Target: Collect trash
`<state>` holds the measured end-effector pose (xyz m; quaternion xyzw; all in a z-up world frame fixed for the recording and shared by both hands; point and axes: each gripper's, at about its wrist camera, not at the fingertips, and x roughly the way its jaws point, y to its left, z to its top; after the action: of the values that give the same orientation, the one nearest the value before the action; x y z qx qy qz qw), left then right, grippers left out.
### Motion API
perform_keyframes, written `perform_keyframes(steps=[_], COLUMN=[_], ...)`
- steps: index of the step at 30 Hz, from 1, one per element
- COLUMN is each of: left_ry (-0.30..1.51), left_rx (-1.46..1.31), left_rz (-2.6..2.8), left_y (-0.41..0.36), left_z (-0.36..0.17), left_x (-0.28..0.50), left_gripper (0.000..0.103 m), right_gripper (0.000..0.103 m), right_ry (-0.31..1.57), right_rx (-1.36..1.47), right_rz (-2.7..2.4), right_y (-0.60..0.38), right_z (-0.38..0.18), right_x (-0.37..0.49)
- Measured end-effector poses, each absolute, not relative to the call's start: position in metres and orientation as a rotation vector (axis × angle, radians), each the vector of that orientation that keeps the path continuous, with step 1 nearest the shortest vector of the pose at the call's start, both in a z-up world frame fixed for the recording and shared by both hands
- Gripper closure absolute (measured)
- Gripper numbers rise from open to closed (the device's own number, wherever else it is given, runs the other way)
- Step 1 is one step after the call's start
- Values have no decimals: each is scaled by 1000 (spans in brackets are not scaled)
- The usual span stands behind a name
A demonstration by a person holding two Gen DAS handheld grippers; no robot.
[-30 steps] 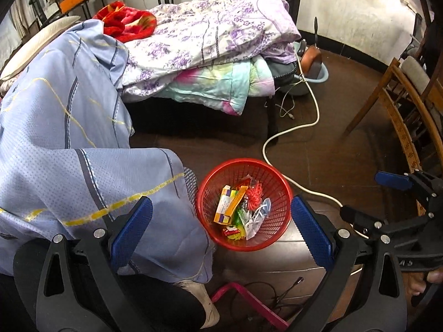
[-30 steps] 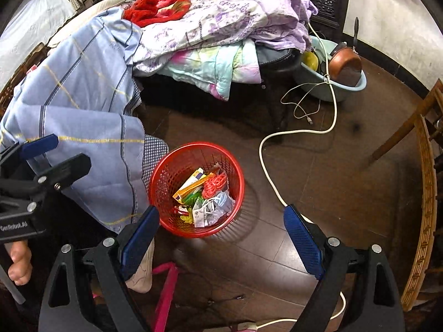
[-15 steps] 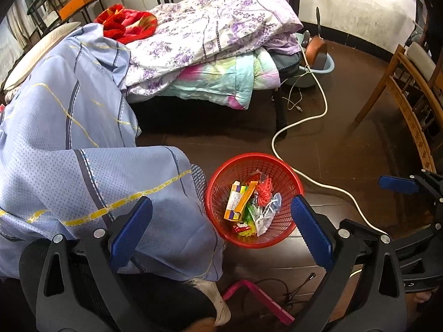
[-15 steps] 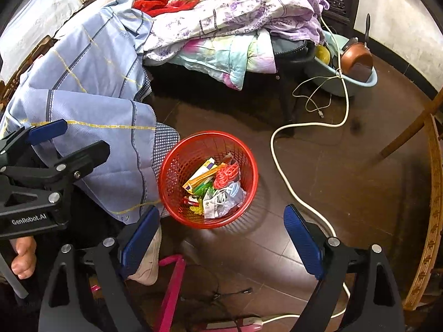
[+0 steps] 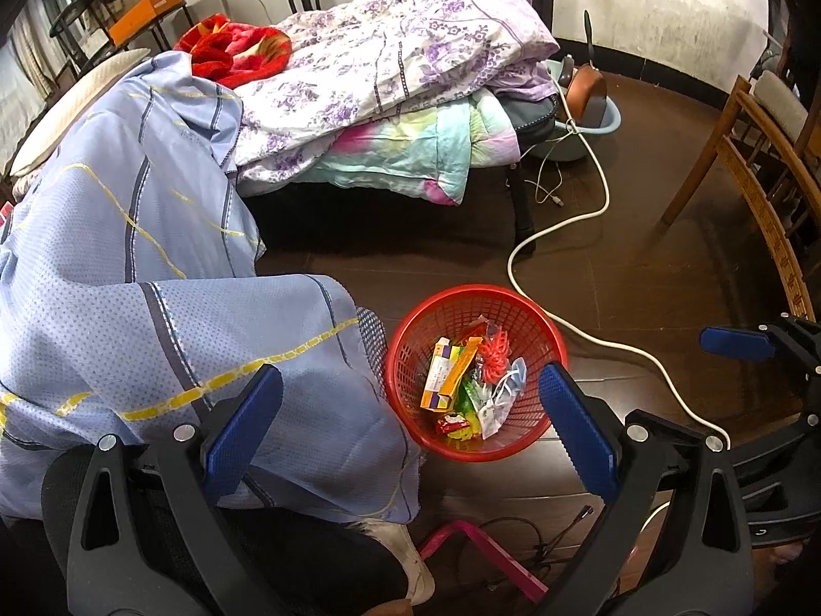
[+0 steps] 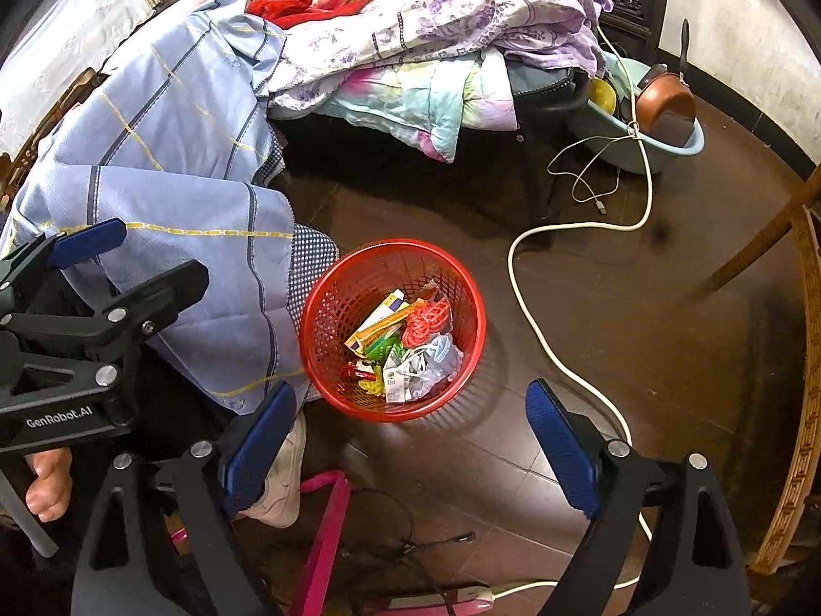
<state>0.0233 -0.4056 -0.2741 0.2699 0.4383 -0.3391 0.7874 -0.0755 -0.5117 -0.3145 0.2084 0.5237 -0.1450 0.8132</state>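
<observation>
Nearest to the cameras, both grippers are released and carry nothing. The left gripper hangs with its blue pads wide apart, one pad over the hanging blue bedsheet and the other over the near rim of the red basket. The right gripper is spread in the same way above the dark floor, just in front of the basket.

Compared with one second ago, the basket has slid to the right in the left wrist view and upward in the right wrist view, and more of the floor and of the bed shows behind it. So both grippers have pulled up and back from the basket, while the basket itself seems to stay in its place on the floor, touching the sheet.

The trash lies inside the basket: a yellow and orange carton, a red net, green and red wrappers, a crumpled white bag. I judge that the last piece is already dropped in and the hands are now free to search for more.

Further away, a white cable curves past the basket toward a blue basin beside the bed, where folded quilts are piled. I can see no loose trash on the floor in these views, so the collecting may be almost finished.
</observation>
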Motion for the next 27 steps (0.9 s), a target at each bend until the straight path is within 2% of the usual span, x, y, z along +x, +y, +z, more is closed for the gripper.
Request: perform_keyframes(steps=[27], left_ry=[923], left_rx=[587], left_rz=[-745], left_y=[-409], left_z=[-273], left_x=[20], left_gripper=[7], right_gripper=[14], right_ry=[1119], right_rx=[454], right_rz=[-306], right_y=[-512], right_z=[-315], right_x=[-75])
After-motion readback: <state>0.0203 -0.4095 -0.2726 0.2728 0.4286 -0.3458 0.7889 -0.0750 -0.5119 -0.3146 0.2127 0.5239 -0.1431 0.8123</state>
